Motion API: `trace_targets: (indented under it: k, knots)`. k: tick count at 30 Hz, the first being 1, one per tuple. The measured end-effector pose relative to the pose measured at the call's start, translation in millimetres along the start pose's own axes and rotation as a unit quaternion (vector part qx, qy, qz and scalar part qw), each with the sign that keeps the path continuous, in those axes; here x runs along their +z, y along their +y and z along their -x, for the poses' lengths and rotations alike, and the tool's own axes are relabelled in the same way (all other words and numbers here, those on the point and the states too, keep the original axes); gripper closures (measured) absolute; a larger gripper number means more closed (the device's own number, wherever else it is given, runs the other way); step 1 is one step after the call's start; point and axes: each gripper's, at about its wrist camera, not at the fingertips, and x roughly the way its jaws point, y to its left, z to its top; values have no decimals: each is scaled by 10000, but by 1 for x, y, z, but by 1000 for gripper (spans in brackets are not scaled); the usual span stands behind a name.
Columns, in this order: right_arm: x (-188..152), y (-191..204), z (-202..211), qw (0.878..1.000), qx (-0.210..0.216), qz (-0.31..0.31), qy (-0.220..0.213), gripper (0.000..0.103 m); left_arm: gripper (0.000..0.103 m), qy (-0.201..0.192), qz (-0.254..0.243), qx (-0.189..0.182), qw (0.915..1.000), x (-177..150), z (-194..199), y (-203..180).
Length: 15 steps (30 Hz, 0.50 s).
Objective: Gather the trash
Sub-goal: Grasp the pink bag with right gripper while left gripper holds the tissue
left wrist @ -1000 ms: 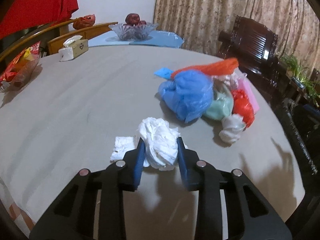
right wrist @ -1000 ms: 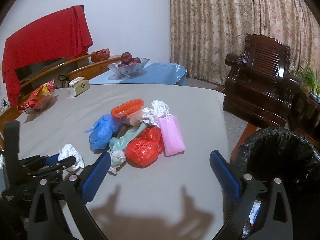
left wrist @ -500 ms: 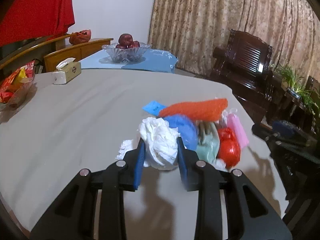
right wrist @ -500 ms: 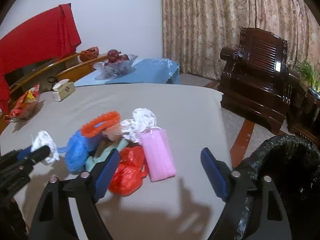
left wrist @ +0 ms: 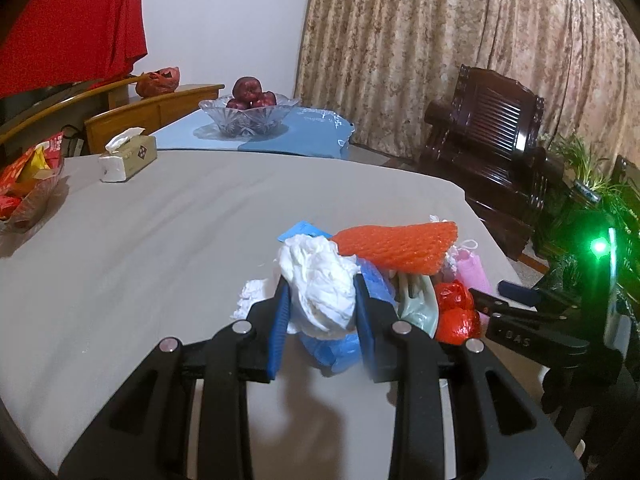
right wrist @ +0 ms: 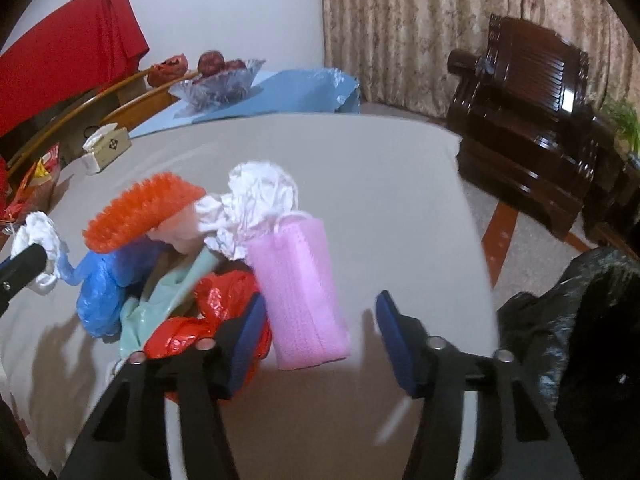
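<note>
Left gripper (left wrist: 320,312) jaws clamp a crumpled white tissue wad (left wrist: 320,284). Right gripper (right wrist: 320,332) jaws, just been closing, aren't gripping; a pink ribbed pouch (right wrist: 298,292) sits between them, red plastic bag (right wrist: 216,320) at 9 o'clock.

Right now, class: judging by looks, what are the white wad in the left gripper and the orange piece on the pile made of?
White wad: probably tissue paper, matte, softly crumpled. Orange piece: likely foam netting, a dimpled mesh surface.

I see matt grey cloth over the desk (left wrist: 168,216), crumpled white tissue paper (left wrist: 320,284), glossy crinkled red plastic bag (right wrist: 216,308), netted orange foam sleeve (left wrist: 396,246), cut-glass fruit bowl (left wrist: 248,118), polished dark wooden armchair (left wrist: 492,128).
</note>
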Motion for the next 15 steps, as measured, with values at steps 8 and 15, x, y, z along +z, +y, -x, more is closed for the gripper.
trace_targets:
  k: [8,15]
  knots:
    - [-1,-3,6,9995,308,-89,1,78,73,14,-39,-14,10000,0,-1,0]
    - [1,-4,35,9990,313,-100,-289,78,73,-64,-105,-55,9999,2,7,-7]
